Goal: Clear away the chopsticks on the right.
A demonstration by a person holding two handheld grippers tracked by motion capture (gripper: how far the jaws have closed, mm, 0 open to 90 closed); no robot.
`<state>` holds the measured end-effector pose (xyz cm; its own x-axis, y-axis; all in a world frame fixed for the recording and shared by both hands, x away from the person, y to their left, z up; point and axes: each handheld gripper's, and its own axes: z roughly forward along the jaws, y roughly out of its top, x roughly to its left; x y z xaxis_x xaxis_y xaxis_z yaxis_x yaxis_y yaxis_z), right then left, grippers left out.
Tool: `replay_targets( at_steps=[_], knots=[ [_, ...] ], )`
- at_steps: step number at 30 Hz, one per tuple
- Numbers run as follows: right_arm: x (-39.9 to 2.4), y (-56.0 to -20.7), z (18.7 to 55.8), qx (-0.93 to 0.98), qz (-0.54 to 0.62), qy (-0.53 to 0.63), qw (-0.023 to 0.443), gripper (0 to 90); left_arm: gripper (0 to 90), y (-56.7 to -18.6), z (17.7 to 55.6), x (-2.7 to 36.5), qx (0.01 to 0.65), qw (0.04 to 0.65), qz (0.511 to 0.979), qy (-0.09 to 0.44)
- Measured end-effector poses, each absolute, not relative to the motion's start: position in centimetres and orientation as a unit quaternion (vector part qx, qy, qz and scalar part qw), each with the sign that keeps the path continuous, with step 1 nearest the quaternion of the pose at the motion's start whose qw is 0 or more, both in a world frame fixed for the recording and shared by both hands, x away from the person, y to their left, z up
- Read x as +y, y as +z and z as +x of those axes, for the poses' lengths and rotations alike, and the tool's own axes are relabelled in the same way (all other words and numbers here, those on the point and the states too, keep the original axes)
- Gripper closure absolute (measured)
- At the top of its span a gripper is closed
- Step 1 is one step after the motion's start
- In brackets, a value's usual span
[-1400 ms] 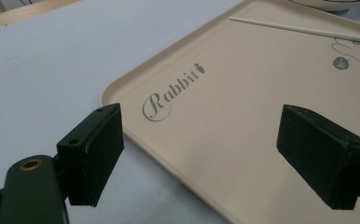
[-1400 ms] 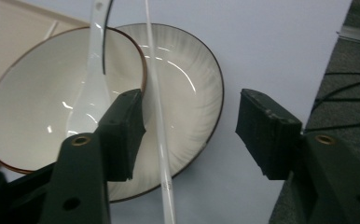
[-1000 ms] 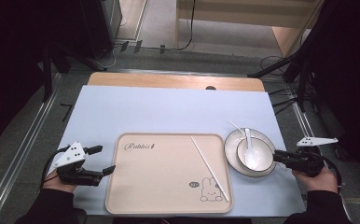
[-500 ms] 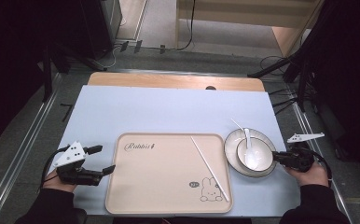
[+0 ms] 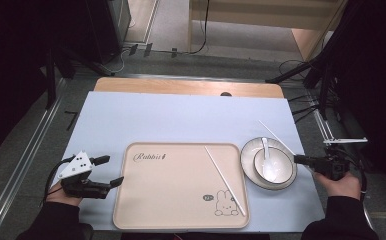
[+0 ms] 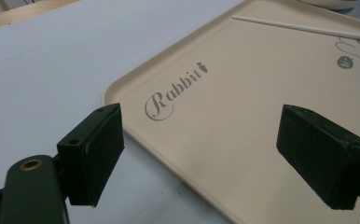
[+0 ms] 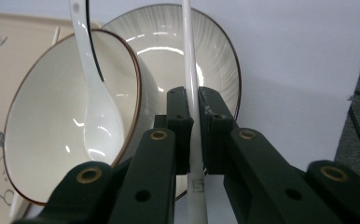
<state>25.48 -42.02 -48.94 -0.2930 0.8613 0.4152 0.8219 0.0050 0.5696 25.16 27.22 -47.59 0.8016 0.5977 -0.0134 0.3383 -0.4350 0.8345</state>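
A white chopstick (image 7: 190, 93) lying across the plate (image 7: 215, 56) at the right is clamped by the right gripper (image 7: 193, 116). The left gripper (image 6: 215, 154) is held wide open and empty at the tray (image 6: 243, 116). A lift clear of the bowl (image 7: 52, 116) seems called for next, probably toward the other chopstick (image 5: 225, 180) on the tray.

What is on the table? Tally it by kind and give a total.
Tray: 1
Chopsticks: 2, one on the tray, one in the right claw
Plate: 1
Bowl: 1
Spoon: 1
Total: 6
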Motion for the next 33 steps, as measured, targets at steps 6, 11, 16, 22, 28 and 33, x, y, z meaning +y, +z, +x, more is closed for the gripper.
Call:
replay_targets(
  at_steps=[6, 11, 16, 22, 28, 33],
  knots=[
    [-41.5, -47.0, 25.1, 0.683, 0.619, 0.383, 0.054, 85.0, 15.4, -47.5, 25.1, 27.3, 0.283, 0.453, 0.833, 0.144],
    [-40.7, -45.5, 25.0, 0.671, 0.628, 0.389, 0.063, 85.0, 15.4, -47.6, 25.2, 27.4, 0.285, 0.454, 0.832, 0.143],
    [-39.6, -44.3, 24.9, 0.666, 0.630, 0.396, 0.065, 85.0, 15.4, -47.6, 25.2, 27.3, 0.283, 0.454, 0.833, 0.143],
    [-37.3, -43.2, 24.2, 0.672, 0.621, 0.395, 0.079, 85.0, 15.4, -47.4, 25.1, 27.2, 0.279, 0.460, 0.831, 0.142],
    [-35.2, -42.8, 23.3, 0.677, 0.614, 0.397, 0.083, 85.0, 15.4, -47.5, 25.2, 27.3, 0.280, 0.460, 0.831, 0.142],
    [-33.2, -42.6, 22.5, 0.684, 0.604, 0.401, 0.083, 85.0, 15.4, -47.5, 25.2, 27.2, 0.281, 0.459, 0.831, 0.142]
  ],
)
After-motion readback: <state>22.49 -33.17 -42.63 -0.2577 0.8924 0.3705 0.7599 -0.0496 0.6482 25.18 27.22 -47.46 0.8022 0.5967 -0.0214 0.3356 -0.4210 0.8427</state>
